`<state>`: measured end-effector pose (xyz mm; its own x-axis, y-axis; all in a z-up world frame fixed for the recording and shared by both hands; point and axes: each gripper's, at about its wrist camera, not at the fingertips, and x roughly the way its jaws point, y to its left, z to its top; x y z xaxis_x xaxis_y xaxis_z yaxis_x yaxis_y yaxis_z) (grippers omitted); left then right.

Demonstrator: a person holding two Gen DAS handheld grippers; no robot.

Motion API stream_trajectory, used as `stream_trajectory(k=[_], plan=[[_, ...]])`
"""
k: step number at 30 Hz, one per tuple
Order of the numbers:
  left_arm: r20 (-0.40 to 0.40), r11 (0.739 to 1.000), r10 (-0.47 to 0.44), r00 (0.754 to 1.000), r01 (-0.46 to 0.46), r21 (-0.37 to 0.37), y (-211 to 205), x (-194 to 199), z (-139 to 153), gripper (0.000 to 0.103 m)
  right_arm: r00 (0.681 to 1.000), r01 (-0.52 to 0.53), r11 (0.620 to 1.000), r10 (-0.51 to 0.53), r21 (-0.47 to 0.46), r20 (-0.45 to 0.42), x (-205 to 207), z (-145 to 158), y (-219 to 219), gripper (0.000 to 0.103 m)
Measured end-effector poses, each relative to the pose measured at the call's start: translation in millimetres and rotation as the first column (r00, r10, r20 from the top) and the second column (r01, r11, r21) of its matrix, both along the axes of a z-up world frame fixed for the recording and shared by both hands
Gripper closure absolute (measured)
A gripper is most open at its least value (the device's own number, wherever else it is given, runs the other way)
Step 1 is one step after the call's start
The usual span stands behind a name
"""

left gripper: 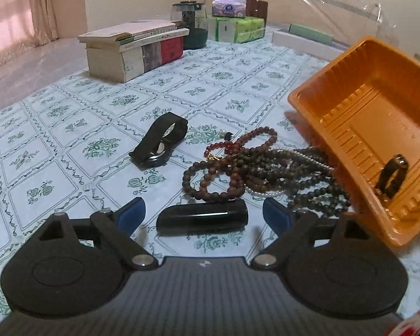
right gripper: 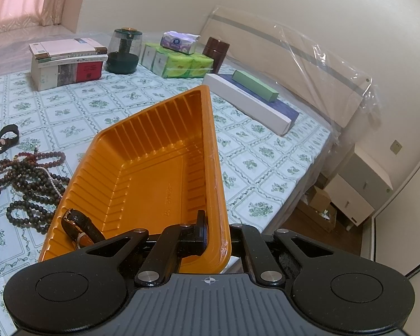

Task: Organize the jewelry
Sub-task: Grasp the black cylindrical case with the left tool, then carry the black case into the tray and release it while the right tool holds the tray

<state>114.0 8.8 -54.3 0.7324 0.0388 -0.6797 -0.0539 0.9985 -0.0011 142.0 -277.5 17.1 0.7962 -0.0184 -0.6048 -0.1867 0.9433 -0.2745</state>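
One watch [right gripper: 79, 228] is sitting in the tilted orange tray [right gripper: 154, 168] we are pinching by its rim with the right gripper [right gripper: 214, 236]; tipping further could spill it. Beads [left gripper: 254, 165] are lying at twelve o'clock of our wide left gripper [left gripper: 203, 214].

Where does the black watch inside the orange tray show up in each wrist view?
Left wrist: watch at right, low in the tilted orange tray.
Right wrist: watch at lower left, in the tray's low corner.
Shared landmark: the bead pile beside the tray.
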Motion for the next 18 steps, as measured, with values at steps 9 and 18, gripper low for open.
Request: stream_trajectory(k=[9,18], plan=[[-0.022,0.999,0.048,0.999,-0.048,0.017,-1,5,-11,0.021,1.0,0.005,1.0,-0.005,-0.003,-0.001,-1,-2,-2,0.098],[-0.032,0.998,0.056,0.998,-0.056,0.001,0,0,-14,0.028,1.0,0.005,1.0,-0.005,-0.002,-0.002,0,-2,-2,0.098]])
